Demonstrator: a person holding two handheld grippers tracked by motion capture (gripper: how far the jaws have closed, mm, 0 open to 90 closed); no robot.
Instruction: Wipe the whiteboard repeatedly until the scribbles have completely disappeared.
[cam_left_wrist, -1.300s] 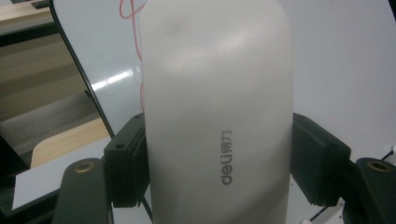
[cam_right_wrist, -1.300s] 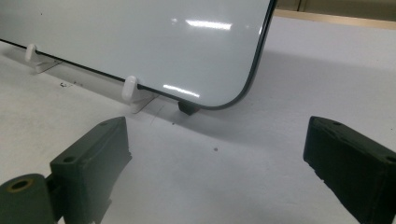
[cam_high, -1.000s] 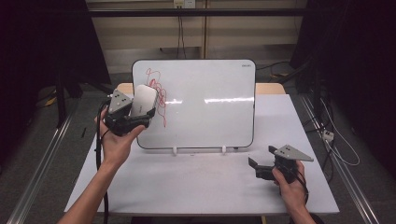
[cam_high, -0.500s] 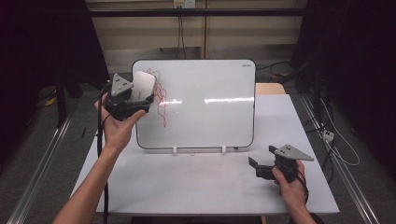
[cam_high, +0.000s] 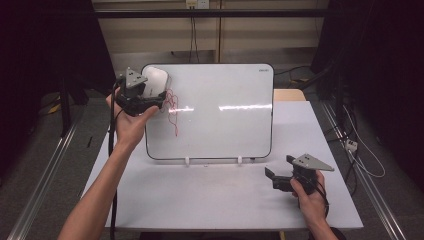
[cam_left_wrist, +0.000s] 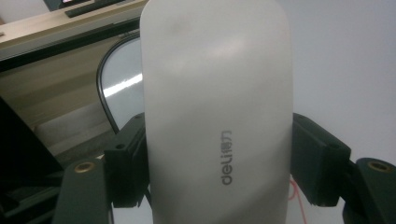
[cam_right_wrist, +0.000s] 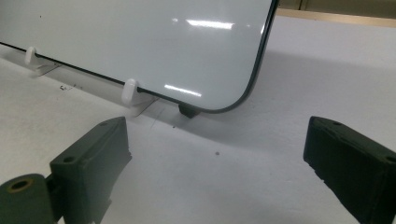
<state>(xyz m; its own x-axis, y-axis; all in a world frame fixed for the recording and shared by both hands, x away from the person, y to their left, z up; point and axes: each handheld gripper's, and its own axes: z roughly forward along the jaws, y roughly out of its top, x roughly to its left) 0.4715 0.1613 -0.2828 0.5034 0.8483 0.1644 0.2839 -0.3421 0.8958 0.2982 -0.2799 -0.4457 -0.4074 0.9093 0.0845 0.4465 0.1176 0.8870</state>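
A whiteboard (cam_high: 220, 110) stands propped on small white feet at the middle of the table, with red scribbles (cam_high: 172, 107) near its left side. My left gripper (cam_high: 150, 92) is raised at the board's upper left corner, shut on a white eraser (cam_high: 154, 81) that lies against the board. In the left gripper view the eraser (cam_left_wrist: 215, 112) sits clamped between both black jaws, with the board behind it. My right gripper (cam_high: 272, 177) rests low on the table at the front right, open with nothing between its jaws, facing the board's lower right corner (cam_right_wrist: 233, 100).
The white table (cam_high: 210, 195) has bare surface in front of the board. A white foot (cam_right_wrist: 130, 91) and a black stub (cam_right_wrist: 188, 110) hold up the board's lower edge. Cables (cam_high: 357, 145) hang off the table's right side. Dark curtains flank both sides.
My left gripper has carried the eraser up along the board's left side to its top left corner. Fewer red scribbles remain. The right gripper has stayed put.
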